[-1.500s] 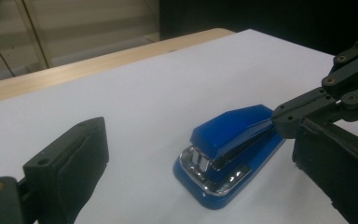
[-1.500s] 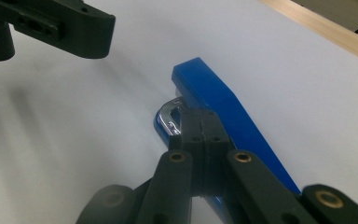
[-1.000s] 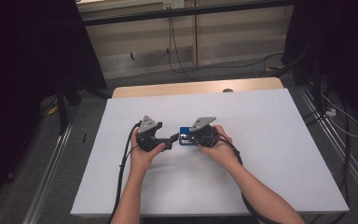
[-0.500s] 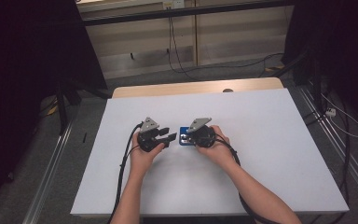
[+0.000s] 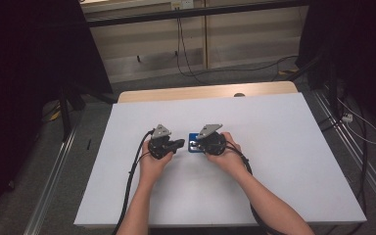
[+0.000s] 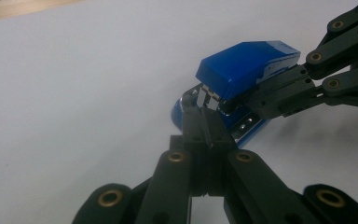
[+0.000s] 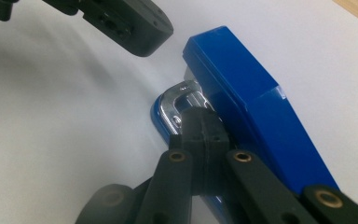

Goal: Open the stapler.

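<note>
The big white table (image 5: 284,161) has a strip of light wood (image 5: 200,93) along its far edge. Black cables (image 5: 186,44) hang down the pale wall (image 5: 142,44) behind it, and the floor (image 5: 68,147) is grey.

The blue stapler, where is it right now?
The blue stapler lies on the white table near its middle in the high view, between the left gripper and the right gripper, whose jaws meet at it.
</note>
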Demonstrator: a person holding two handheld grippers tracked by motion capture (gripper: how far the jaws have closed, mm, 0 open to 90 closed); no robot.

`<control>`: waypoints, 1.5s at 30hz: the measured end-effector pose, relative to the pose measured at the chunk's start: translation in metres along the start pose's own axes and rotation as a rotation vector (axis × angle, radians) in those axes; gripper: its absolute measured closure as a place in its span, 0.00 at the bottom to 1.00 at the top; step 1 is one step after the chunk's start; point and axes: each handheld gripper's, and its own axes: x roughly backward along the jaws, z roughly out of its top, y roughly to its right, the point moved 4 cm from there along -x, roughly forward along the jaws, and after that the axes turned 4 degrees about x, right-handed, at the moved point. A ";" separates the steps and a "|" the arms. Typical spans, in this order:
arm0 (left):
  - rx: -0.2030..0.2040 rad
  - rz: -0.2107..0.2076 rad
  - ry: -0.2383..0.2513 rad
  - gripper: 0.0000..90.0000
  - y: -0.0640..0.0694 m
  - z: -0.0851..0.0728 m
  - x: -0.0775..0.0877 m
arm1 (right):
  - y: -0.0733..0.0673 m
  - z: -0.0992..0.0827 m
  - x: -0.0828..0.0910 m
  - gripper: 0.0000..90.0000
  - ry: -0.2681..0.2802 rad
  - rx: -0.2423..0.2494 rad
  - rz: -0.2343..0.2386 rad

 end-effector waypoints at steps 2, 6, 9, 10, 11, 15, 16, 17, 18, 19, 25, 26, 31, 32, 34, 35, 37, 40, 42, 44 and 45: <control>0.003 0.000 -0.001 1.00 0.001 0.000 -0.002 | 0.000 0.000 0.000 1.00 0.000 -0.004 -0.002; -0.014 -0.005 -0.022 1.00 0.002 0.000 -0.007 | 0.000 0.000 0.000 1.00 0.000 -0.014 0.003; -0.012 -0.008 -0.023 1.00 0.003 0.000 -0.009 | 0.000 0.000 0.000 1.00 -0.001 -0.015 0.003; -0.013 -0.009 -0.024 1.00 0.003 0.000 -0.010 | 0.000 0.000 0.000 1.00 -0.004 -0.015 0.003; -0.013 -0.010 -0.025 1.00 0.002 0.000 -0.011 | 0.000 0.000 0.000 1.00 -0.001 -0.016 0.002; -0.020 -0.011 -0.035 1.00 0.002 -0.002 -0.013 | 0.001 -0.001 0.000 1.00 0.004 -0.035 0.011; -0.014 -0.014 -0.034 1.00 0.002 -0.002 -0.014 | 0.001 -0.001 0.000 1.00 0.008 -0.040 0.012; -0.016 -0.020 -0.034 1.00 0.003 -0.001 -0.015 | 0.001 -0.001 0.000 1.00 0.010 -0.040 0.011; -0.016 -0.020 -0.034 1.00 0.003 -0.001 -0.015 | 0.001 -0.001 0.000 1.00 0.009 -0.039 0.010; -0.022 -0.021 -0.038 1.00 0.004 0.000 -0.016 | 0.001 -0.001 0.000 1.00 0.009 -0.038 0.008; -0.025 -0.021 -0.044 1.00 0.004 0.000 -0.018 | 0.001 -0.002 0.000 1.00 0.013 -0.047 0.008; -0.031 -0.017 -0.043 1.00 0.004 0.001 -0.017 | 0.001 -0.002 0.000 1.00 0.013 -0.047 0.008; -0.024 -0.019 -0.038 1.00 0.005 0.003 -0.016 | 0.000 -0.002 0.000 1.00 0.019 -0.053 0.007; -0.024 -0.019 -0.038 1.00 0.005 0.003 -0.016 | 0.000 -0.002 0.000 1.00 0.019 -0.053 0.007; -0.023 -0.025 -0.027 1.00 0.006 0.005 -0.015 | 0.000 -0.002 0.000 1.00 0.020 -0.055 0.006; -0.048 -0.023 -0.031 1.00 0.006 0.007 -0.013 | 0.000 -0.002 0.000 1.00 0.020 -0.056 0.005; -0.032 -0.030 -0.022 1.00 0.009 0.008 -0.013 | 0.001 -0.002 0.000 1.00 0.024 -0.058 0.003; -0.035 -0.036 -0.007 1.00 0.009 0.011 -0.011 | 0.000 -0.002 -0.001 1.00 0.031 -0.063 0.000; -0.049 -0.032 -0.002 1.00 0.009 0.013 -0.009 | 0.000 -0.002 -0.001 1.00 0.036 -0.066 0.001; -0.041 -0.040 0.013 1.00 0.011 0.015 -0.009 | -0.001 -0.002 -0.001 1.00 0.035 -0.064 0.000; -0.045 -0.041 0.013 1.00 0.011 0.016 -0.008 | -0.001 -0.002 -0.001 1.00 0.035 -0.063 0.001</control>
